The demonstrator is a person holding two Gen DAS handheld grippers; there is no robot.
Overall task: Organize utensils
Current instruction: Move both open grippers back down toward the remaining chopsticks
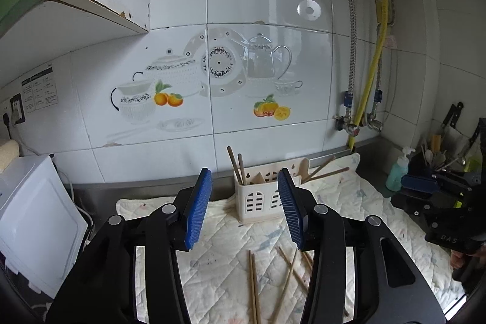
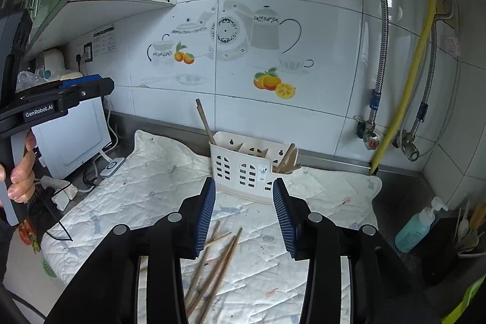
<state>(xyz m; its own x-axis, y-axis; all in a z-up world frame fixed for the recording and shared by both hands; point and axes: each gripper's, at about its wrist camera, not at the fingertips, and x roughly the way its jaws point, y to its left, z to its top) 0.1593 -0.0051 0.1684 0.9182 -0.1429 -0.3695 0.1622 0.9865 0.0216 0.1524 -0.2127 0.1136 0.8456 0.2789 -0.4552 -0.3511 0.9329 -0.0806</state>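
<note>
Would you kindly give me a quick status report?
Both claws, left and right, open, empty. Loose chopsticks on mat, some in holder. Nothing in the way.

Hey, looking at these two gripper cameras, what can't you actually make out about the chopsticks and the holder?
- Loose chopsticks: right wrist view, lower ends hidden behind the right gripper; exact count unclear.
- Same pile: left wrist view, cut off by the bottom edge and the left gripper.
- Holder: left wrist view, right part hidden by a finger.
- Holder's compartments: right wrist view, bottoms not visible.
</note>
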